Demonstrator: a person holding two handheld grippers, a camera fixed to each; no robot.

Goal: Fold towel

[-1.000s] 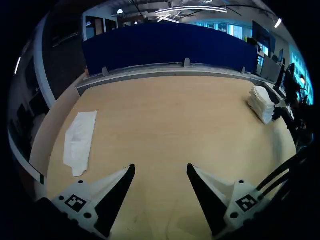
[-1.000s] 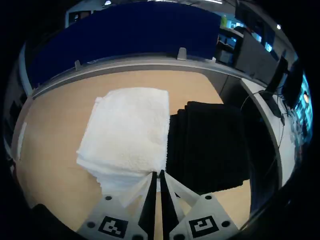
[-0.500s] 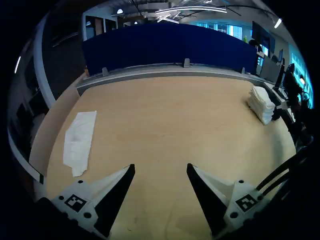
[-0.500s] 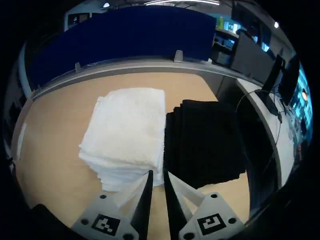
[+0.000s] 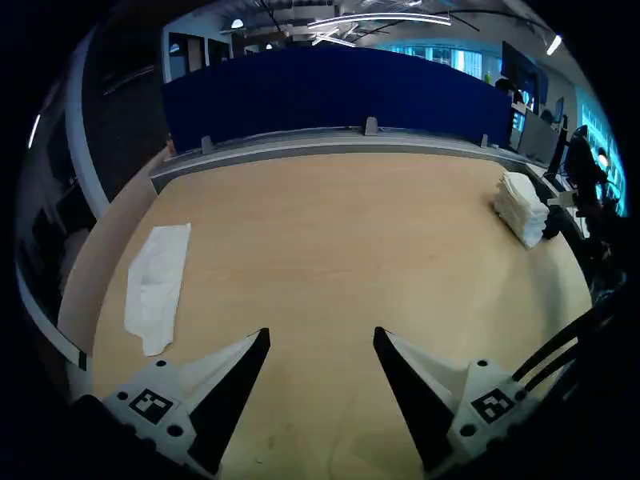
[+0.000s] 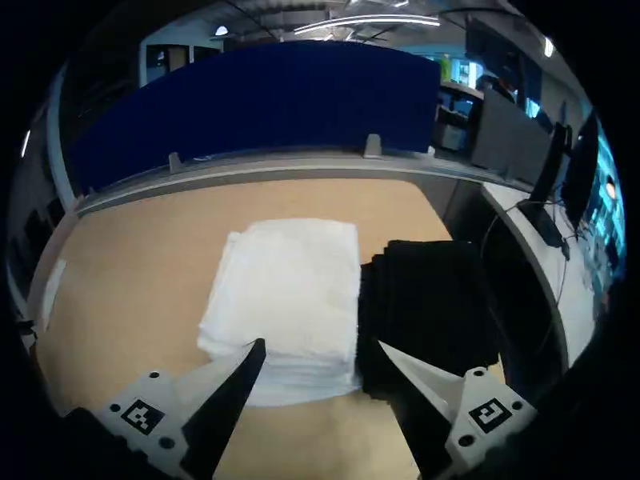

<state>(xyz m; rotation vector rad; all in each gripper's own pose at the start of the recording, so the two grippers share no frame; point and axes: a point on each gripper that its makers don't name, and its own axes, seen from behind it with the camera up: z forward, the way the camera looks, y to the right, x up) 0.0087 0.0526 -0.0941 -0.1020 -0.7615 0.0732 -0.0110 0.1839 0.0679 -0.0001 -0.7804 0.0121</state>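
Observation:
A loose white towel [image 5: 154, 285] lies crumpled lengthwise at the left side of the wooden table [image 5: 344, 232], ahead and left of my left gripper [image 5: 321, 346], which is open with nothing between its fingers. A stack of folded white towels [image 6: 286, 298] sits close in front of my right gripper [image 6: 318, 356], which is open and holds nothing. The same white stack [image 5: 522, 208] shows far right in the left gripper view. A stack of folded black towels [image 6: 428, 304] lies against the white stack's right side.
A blue partition [image 5: 336, 92] with a grey rail [image 5: 320, 144] closes off the table's far edge. Desks, monitors and cables [image 6: 552, 208] stand beyond the table's right edge. Bare wood [image 5: 344, 232] spreads between the loose towel and the stacks.
My right gripper has opened from shut and drawn back a little from the white stack. The left gripper has hardly moved.

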